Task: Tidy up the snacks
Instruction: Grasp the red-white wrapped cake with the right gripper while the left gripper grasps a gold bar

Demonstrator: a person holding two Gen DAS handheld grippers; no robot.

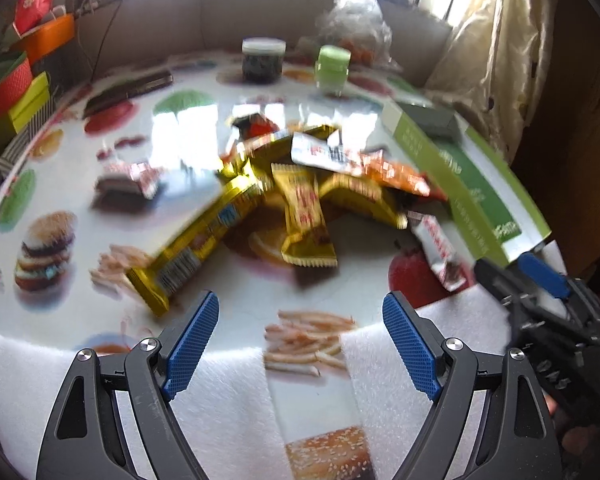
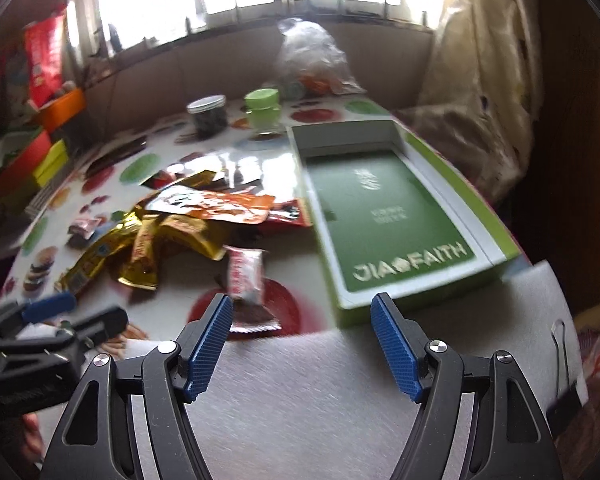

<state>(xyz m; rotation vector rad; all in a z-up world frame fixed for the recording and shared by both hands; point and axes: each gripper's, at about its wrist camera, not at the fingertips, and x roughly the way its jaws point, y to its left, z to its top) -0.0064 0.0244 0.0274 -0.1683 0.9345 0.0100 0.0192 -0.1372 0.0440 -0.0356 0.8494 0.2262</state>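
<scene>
The desk (image 1: pixel 204 128) carries an empty green box (image 2: pixel 384 208) on its right side and a heap of gold and orange snack packets (image 1: pixel 300 196) at its middle, just left of the box. A small white-and-red packet (image 2: pixel 244 276) lies apart from the heap, long axis running away from the viewer. It sits just ahead of the right tool (image 2: pixel 302 308), toward its left finger, so the right hand looks nearer; the left tool (image 1: pixel 300 308) faces the heap, and both tools gape wide and empty.

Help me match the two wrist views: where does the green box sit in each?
Left wrist view: green box runs along the right side, seen edge-on.
Right wrist view: it lies open at centre-right, empty inside.
Shared landmark: the green-lidded jar beyond the box.
</scene>
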